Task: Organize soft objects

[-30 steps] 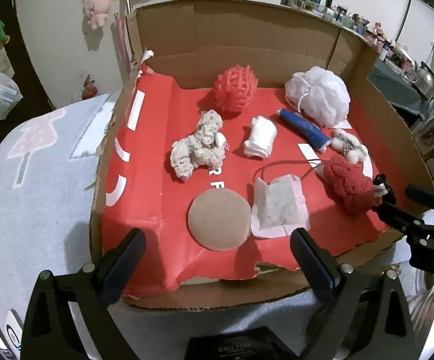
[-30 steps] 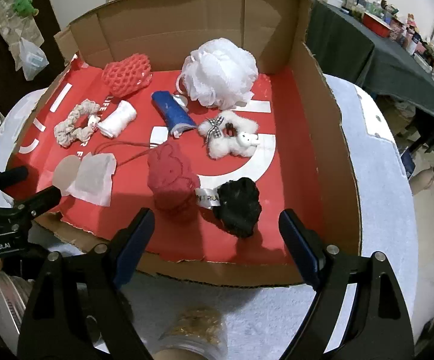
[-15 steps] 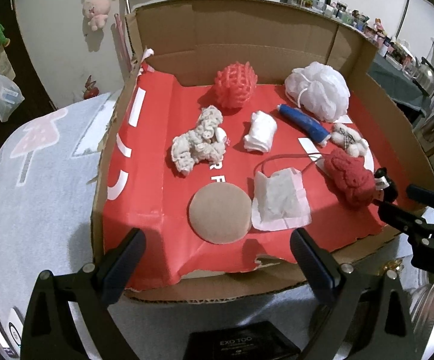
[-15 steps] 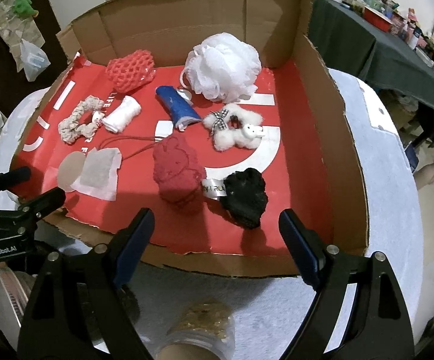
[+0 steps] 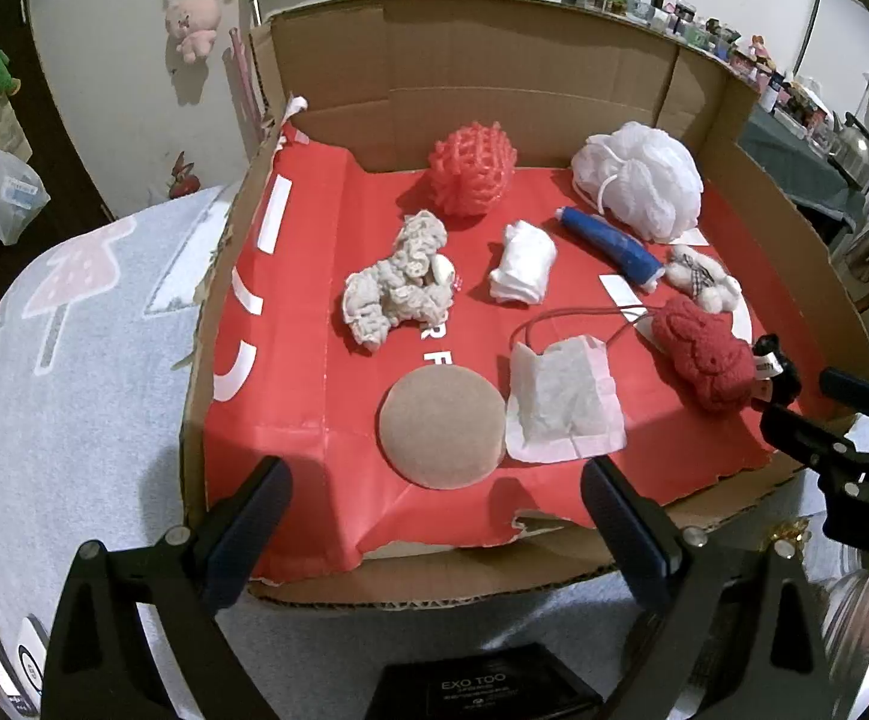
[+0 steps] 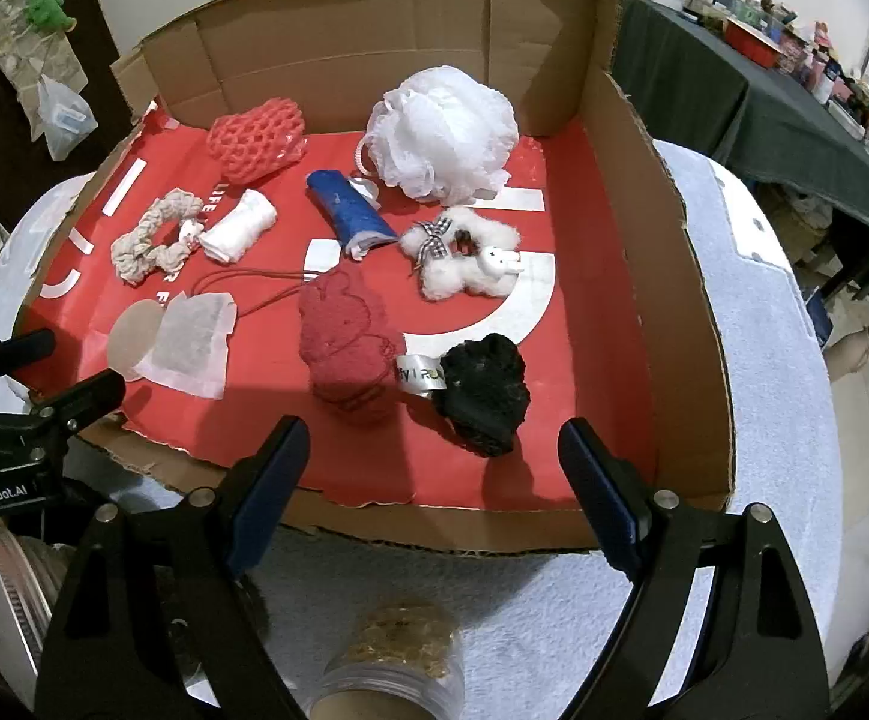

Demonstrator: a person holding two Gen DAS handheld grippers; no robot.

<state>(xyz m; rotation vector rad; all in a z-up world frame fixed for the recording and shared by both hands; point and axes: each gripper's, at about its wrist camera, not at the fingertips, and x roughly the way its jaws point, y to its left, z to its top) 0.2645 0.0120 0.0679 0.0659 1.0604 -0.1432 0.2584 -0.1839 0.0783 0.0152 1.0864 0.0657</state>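
Note:
Several soft things lie on the red liner of an open cardboard box (image 5: 224,312) (image 6: 668,276). Among them are a white bath pouf (image 5: 638,180) (image 6: 443,135), a red net sponge (image 5: 473,168) (image 6: 257,135), a beige scrunchie (image 5: 398,288) (image 6: 152,237), a rolled white cloth (image 5: 524,270) (image 6: 239,231), a blue tube (image 5: 608,243) (image 6: 350,213), a red knit toy (image 5: 704,360) (image 6: 344,342), a black fuzzy piece (image 6: 485,387), a white fluffy scrunchie (image 6: 464,258), a tan round pad (image 5: 442,429) and a white sachet (image 5: 560,402). My left gripper (image 5: 434,534) and right gripper (image 6: 431,480) hang open and empty over the box's near edge.
The box stands on a pale grey fleece cover (image 5: 74,360) (image 6: 782,360). A clear jar (image 6: 392,666) with golden contents sits just below my right gripper. A metal pot (image 5: 866,630) is at the lower right of the left wrist view. A dark cluttered table (image 6: 764,96) stands behind.
Both views have shifted slightly, so the box sits a little higher and farther in frame. The objects in the box have not moved, and both grippers stay open.

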